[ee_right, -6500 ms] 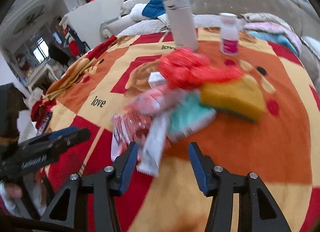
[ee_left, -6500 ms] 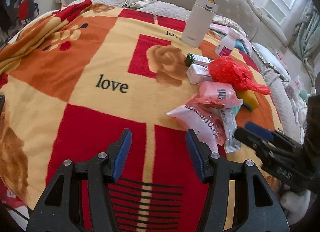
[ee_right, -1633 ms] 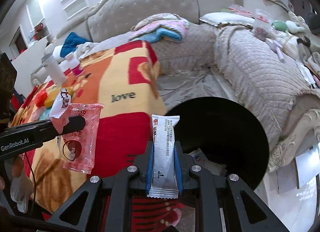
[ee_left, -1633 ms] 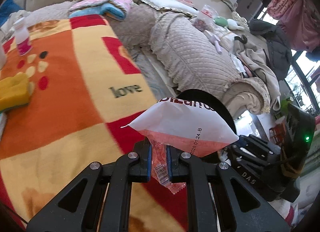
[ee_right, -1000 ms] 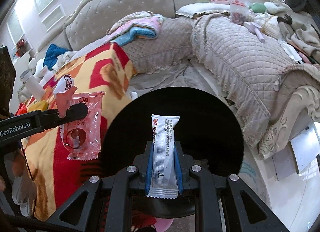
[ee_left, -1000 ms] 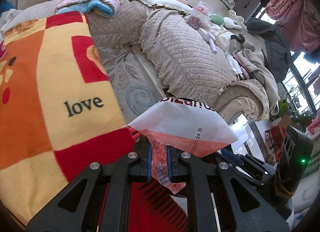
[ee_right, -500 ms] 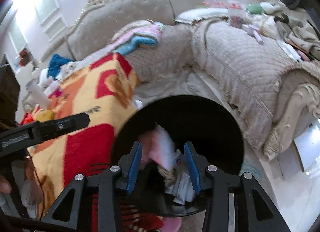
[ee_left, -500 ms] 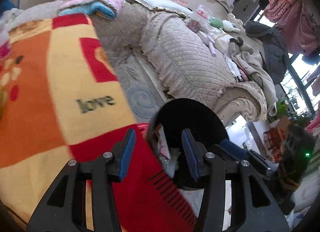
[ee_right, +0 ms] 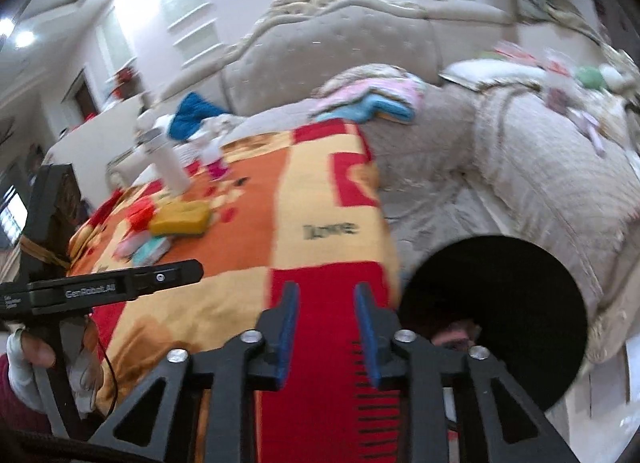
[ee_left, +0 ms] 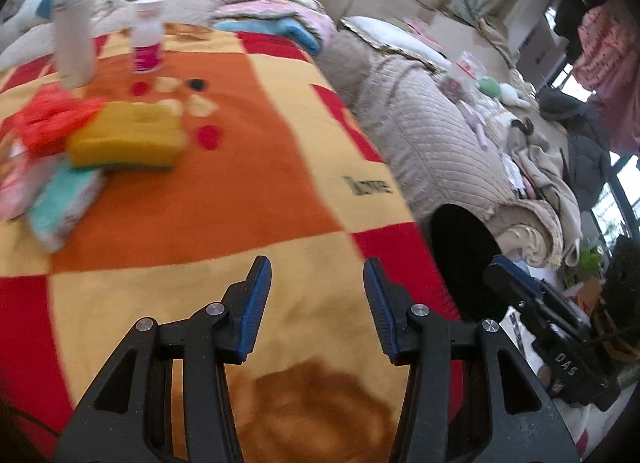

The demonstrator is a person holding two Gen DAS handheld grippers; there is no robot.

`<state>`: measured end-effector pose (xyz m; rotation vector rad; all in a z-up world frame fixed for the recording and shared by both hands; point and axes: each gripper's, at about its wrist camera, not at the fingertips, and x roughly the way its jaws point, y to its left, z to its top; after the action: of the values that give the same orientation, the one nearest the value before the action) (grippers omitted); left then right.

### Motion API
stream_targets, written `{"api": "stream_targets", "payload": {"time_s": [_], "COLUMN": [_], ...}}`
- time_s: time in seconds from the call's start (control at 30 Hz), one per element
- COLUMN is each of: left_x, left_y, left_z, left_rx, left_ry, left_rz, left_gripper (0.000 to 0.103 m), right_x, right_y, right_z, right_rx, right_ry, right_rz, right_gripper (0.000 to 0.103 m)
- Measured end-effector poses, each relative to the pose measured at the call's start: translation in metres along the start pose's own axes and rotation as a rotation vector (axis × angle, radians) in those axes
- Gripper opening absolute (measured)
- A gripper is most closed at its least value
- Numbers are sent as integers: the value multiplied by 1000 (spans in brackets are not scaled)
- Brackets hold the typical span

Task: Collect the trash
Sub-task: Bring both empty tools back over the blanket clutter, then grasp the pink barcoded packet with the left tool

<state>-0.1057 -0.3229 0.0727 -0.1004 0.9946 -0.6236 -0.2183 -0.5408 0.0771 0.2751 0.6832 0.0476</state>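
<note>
My left gripper [ee_left: 316, 263] is open and empty, low over the red, orange and yellow blanket [ee_left: 240, 191]. Leftover litter lies at the far left: a teal packet [ee_left: 64, 199], a pink packet [ee_left: 16, 183] and a red net bag [ee_left: 48, 119] beside a yellow sponge [ee_left: 128, 139]. The black round bin [ee_right: 500, 303] stands off the blanket's right corner, with blurred wrappers in its bottom. My right gripper [ee_right: 326, 291] hovers over the red corner left of the bin. Its jaws are closing to a narrow gap with nothing between them.
A tall white flask [ee_left: 74, 43] and a small pink-labelled bottle [ee_left: 148, 39] stand at the back of the blanket. A quilted beige sofa [ee_left: 440, 135] with clutter runs along the right. A gloved hand [ee_right: 24, 347] holds the left gripper [ee_right: 176, 275].
Half a second ago both grippers stood open over the bin with the wrappers dropping in. Both views have since swung left onto the blanket, and the right jaws have narrowed.
</note>
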Motion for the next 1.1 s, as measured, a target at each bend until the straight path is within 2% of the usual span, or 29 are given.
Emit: {"api": "stream_targets", "payload": {"time_s": [0.27,0.57,0.73,0.83,0.87,0.93,1.0,1.1], "left_x": [-48,-94,-103,-101,-99,-94,-90,-80], "left_y": [68,154,185,197,201,206,213,220], "left_z": [-11,-19,-18,-13,-10,-1,7,20], "left_rx": [-83,-210,-248,-254,-261,-274,-295,-317], "left_ry": [-71,-122,-132,-133,-128,-127,-142,-133], "left_rz": [78,200,229,235,232,217,204,188], "left_gripper": [46,46,46,46,47,53,60,64], "right_x": [16,46,72,90,94,102,106,111], "right_y": [76,135,164,171,173,178,182,183], "right_z": [10,11,9,10,11,12,15,19], "right_rx": [-154,-242,-267,-246,-242,-248,-255,-241], "right_ry": [-6,44,92,130,144,162,170,174], "right_rz": [100,182,226,224,225,226,226,237], "right_gripper": [11,8,8,8,8,18,36,36]}}
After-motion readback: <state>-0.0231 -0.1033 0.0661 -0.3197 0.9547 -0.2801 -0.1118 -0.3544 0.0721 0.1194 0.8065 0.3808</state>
